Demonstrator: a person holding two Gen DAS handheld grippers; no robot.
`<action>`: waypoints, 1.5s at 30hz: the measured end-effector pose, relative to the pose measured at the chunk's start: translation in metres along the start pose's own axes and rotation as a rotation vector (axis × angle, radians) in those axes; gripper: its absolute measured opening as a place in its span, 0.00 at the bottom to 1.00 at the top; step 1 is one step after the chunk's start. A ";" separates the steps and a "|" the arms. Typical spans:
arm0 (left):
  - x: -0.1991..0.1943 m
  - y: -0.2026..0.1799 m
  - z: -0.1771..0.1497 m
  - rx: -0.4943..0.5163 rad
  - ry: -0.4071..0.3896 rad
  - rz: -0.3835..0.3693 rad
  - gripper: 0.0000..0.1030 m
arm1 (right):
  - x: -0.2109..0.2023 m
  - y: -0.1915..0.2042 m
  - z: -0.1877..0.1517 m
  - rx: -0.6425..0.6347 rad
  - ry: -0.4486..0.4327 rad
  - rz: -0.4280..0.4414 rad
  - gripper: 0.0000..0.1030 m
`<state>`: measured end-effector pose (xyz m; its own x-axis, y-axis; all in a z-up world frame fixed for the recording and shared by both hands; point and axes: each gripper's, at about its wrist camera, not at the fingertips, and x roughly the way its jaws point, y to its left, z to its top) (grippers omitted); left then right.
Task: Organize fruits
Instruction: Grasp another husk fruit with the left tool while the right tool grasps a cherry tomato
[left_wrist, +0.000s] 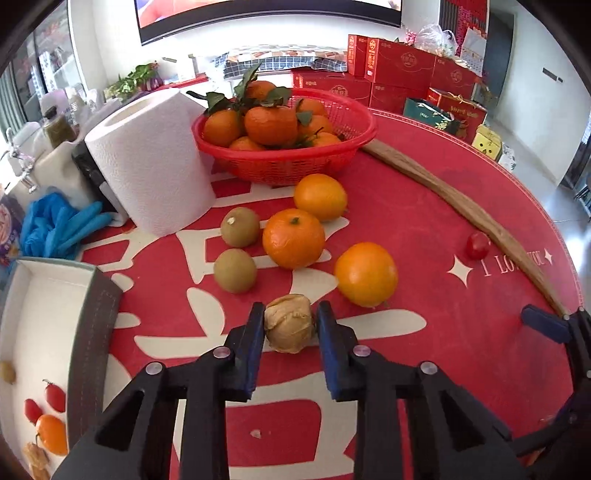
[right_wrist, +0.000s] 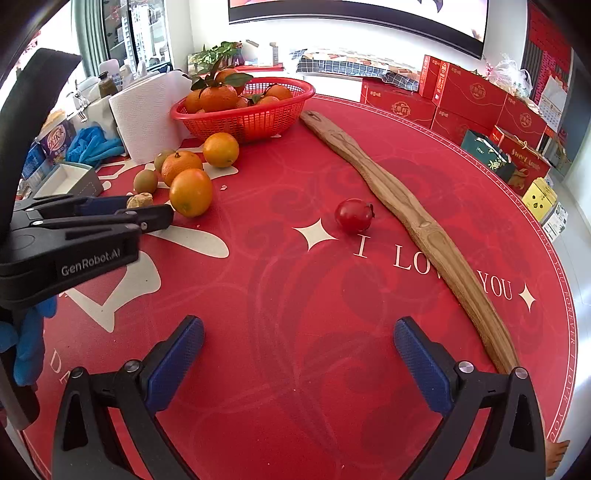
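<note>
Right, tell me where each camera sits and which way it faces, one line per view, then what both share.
Left wrist: on the left gripper, low over the round red table, facing the red mesh basket; its blue-padded fingers flank a papery tan husked fruit.
Right wrist: on the right gripper, open, facing a small red tomato and long wooden stick; the left gripper enters at its left edge.
Shared: basket, loose smooth oranges, tomato, stick, husked fruit.

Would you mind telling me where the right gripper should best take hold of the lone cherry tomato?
Grip the cherry tomato across its round middle, coming straight ahead with the open right gripper. The wooden stick lies close on its right, so keep that finger between them.
</note>
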<state>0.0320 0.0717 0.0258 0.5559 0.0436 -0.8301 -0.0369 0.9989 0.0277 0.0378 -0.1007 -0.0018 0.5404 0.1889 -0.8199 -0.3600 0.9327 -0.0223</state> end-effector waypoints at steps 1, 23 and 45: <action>-0.003 0.000 -0.002 0.000 -0.002 0.012 0.30 | 0.000 0.000 0.000 0.000 0.000 0.000 1.00; -0.038 0.016 -0.067 0.009 -0.081 0.141 0.30 | 0.007 -0.050 0.044 0.068 -0.039 -0.012 1.00; -0.070 0.027 -0.075 -0.040 -0.116 0.023 0.29 | -0.005 -0.056 0.028 0.203 -0.024 0.266 0.23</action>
<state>-0.0700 0.0947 0.0428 0.6466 0.0701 -0.7596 -0.0828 0.9963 0.0214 0.0759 -0.1450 0.0195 0.4662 0.4391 -0.7680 -0.3331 0.8914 0.3074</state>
